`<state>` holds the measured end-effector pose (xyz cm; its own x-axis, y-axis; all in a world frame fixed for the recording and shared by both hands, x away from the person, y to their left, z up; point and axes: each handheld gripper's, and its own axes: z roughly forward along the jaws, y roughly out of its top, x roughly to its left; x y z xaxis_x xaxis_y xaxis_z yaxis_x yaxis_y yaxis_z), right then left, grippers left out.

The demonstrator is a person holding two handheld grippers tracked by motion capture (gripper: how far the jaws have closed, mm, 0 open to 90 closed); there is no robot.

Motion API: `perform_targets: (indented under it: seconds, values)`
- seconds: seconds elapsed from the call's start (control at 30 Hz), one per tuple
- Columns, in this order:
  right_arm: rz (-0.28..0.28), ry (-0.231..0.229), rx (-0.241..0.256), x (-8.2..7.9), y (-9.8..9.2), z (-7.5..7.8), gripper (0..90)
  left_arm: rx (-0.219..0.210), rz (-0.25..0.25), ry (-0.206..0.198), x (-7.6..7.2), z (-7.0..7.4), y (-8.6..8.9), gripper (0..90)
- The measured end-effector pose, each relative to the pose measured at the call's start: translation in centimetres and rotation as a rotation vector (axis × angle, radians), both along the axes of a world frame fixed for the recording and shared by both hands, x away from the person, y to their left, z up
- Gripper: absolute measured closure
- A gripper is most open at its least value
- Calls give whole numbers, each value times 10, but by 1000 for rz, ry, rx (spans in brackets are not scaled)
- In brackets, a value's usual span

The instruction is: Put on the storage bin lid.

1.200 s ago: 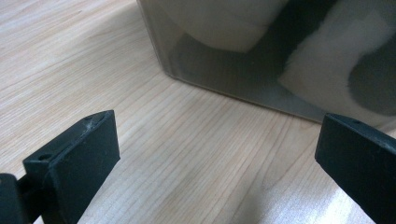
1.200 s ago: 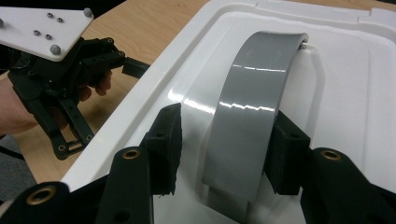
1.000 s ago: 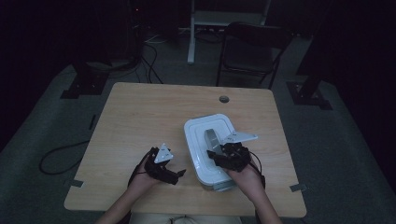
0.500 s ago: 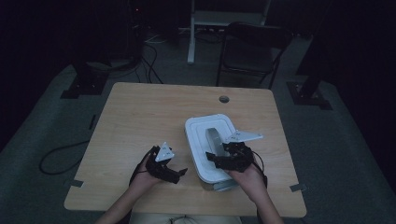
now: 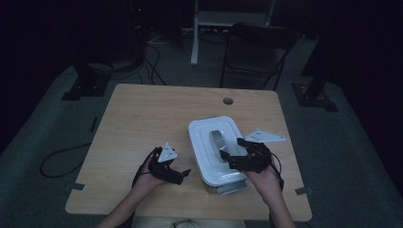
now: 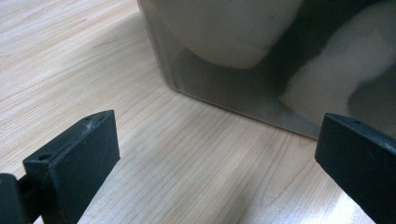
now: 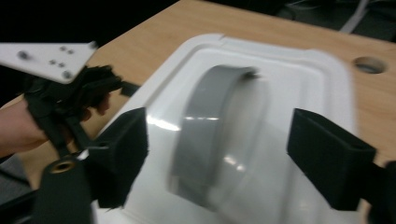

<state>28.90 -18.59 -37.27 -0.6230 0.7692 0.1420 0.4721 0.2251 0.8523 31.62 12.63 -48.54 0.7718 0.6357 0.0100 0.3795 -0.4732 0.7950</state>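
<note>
A white lidded box [image 5: 202, 137] lies on the wooden table [image 5: 142, 118], right of centre, with a grey arched handle [image 5: 217, 140] on its lid [image 7: 299, 79]. My right gripper [image 5: 232, 149] is open at the lid's right side, and its jaws straddle the handle [image 7: 219, 116] without touching it. My left gripper [image 5: 182, 175] rests low on the table just left of the box's near end. It is wide open and faces the box's shiny side wall [image 6: 224, 93]. Beyond the lid, the left gripper [image 7: 70, 93] appears in the right gripper view with its grey plate.
A cable hole [image 5: 228, 100] sits near the table's far edge. A dark chair [image 5: 259, 47] and floor cables [image 5: 62, 156] lie beyond and left of the table. Bare wood spreads across the table's left half.
The right gripper has turned and shifted slightly right, its grey plate swinging outward and baring more of the handle. The left gripper has stayed in place.
</note>
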Motion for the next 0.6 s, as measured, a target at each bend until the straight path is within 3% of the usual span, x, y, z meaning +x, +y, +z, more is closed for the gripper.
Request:
perform_targets:
  seconds: [0.13,0.23,0.33,0.4,0.43,0.53,0.6]
  values:
    - [-50,-68,21,2,-21,0,138,-3,4,6,2,1,0,5]
    - [-76,-75,14,5,-28,-1,138,-8,7,5,3,2,0,6]
    - [-125,-114,-2,10,-41,-5,138,-8,8,5,4,2,-1,5]
    - [-145,-117,-9,12,-45,-6,137,-9,9,5,4,2,-1,6]
    - [-197,-126,-4,19,-58,-13,137,-9,13,7,5,1,-2,5]
    - [-248,-124,-7,27,-71,-23,137,-12,16,6,6,1,-2,5]
    - [-258,-120,-9,29,-74,-26,137,-15,17,4,7,0,-2,5]
